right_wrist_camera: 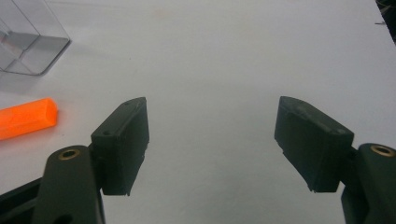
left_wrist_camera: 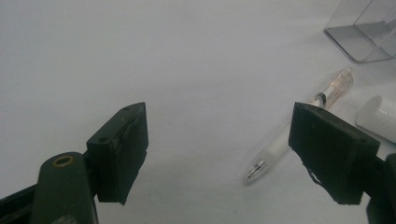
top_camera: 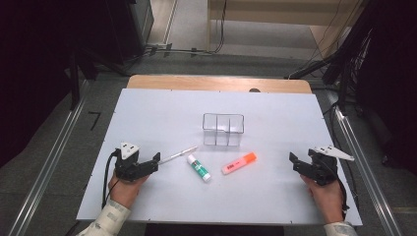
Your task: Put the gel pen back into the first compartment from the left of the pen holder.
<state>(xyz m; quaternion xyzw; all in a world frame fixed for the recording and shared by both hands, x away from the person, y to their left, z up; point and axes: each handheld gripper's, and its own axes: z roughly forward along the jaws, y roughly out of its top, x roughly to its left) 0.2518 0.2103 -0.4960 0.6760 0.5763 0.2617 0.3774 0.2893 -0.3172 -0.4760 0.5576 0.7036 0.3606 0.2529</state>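
Two claws spread, nothing gripped
Left claw (top_camera: 156, 158) near pen (top_camera: 179, 155); right claw (top_camera: 295, 160) low over white counter (top_camera: 147, 113)

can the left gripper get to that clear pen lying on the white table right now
Probably yes. The left gripper is open and empty, and the clear plastic pen lies just off its right jaw on the bare white table. Nothing sits between them; the white glue stick lies beyond the pen.

Lab: rig frames (top_camera: 344, 73), floor cables (top_camera: 172, 50)
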